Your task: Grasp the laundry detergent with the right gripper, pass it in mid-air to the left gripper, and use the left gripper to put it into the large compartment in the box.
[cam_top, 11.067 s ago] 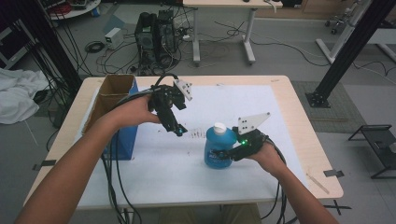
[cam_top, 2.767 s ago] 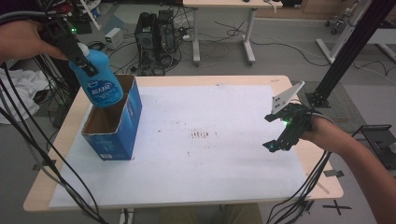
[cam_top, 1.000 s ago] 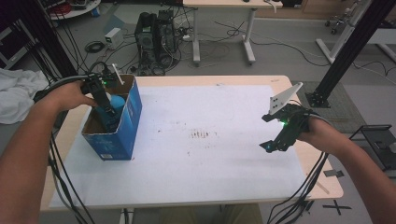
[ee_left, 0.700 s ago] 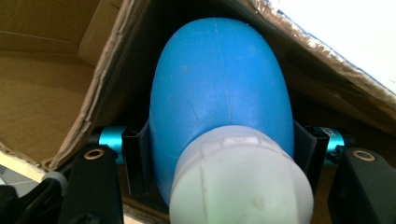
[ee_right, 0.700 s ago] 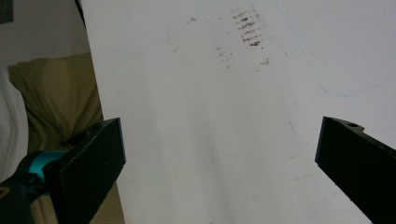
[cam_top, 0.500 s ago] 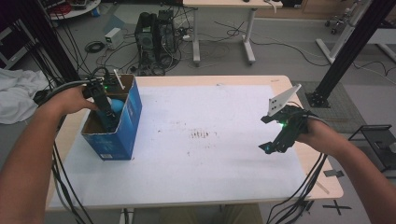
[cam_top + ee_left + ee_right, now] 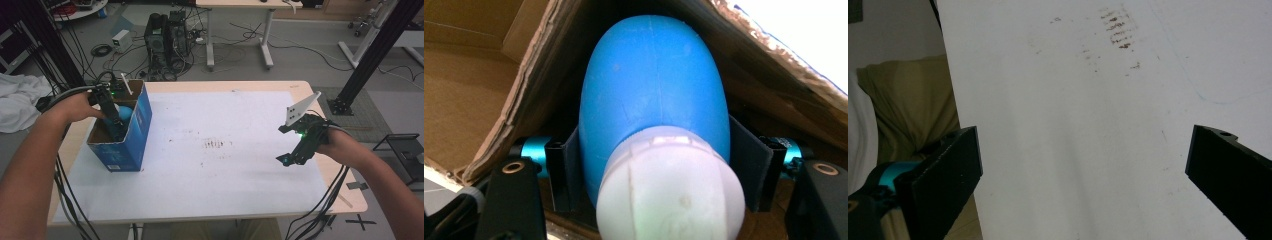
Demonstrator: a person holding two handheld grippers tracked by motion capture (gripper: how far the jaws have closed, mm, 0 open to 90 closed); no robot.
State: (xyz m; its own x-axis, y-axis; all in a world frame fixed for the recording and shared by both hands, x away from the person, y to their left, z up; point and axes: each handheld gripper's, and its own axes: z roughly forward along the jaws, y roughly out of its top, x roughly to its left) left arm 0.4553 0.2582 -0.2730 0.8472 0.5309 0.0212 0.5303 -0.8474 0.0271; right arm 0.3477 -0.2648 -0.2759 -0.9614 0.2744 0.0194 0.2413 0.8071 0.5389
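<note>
The big table (image 7: 210, 200) has a white top. A blue box (image 7: 127, 145) stands at its left end. The blue bottle (image 7: 654, 95) sits inside the box. The left gripper (image 7: 654, 175) has just been opening, with the bottle between its jaws, and I cannot tell if they press it. The right gripper (image 7: 295, 155) is wide open, holding nothing.
</note>
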